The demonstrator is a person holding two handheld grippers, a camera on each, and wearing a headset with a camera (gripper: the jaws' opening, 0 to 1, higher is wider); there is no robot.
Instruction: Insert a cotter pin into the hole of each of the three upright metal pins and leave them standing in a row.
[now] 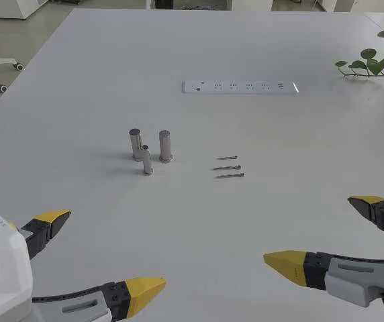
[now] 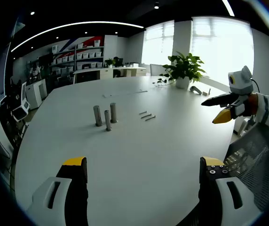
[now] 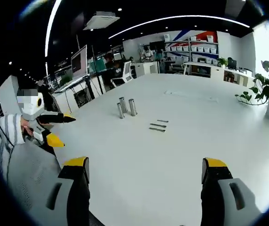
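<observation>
Three pins [image 1: 146, 159] stand upright in the head view, close together in a small triangle near the middle of the white table [image 1: 299, 134]. Three cotter pins [image 1: 227, 168] lie flat just to their right, one under the other, apart from the pins and not put into them. Farther back a power strip [image 1: 240, 86] lies on the table, and leaves of a plant [image 1: 378, 62] show at the right edge. At the lower left, the left gripper [image 1: 98, 255] has its yellow-tipped jaws spread wide and nothing between them. At the lower right, the right gripper [image 1: 326, 231] is the same: jaws wide apart and holding nothing. Both are well apart from the pins.

From the left gripper view, the two jaws of the left gripper [image 2: 144, 162] rise at the bottom, far from each other, with bare table between them. The pins [image 2: 107, 120] stand ahead, a little to the left, and the cotter pins [image 2: 146, 115] lie near them on the right. The right gripper [image 2: 212, 110] comes in from the right, above the table edge, held at the end of a striped sleeve [image 2: 268, 110].

From the right gripper view, the right gripper's [image 3: 145, 163] jaws are also spread, with nothing gripped. The pins [image 3: 132, 107] stand ahead, with the cotter pins [image 3: 157, 125] lying nearer to the camera. The left gripper [image 3: 65, 130] shows at the left.
</observation>
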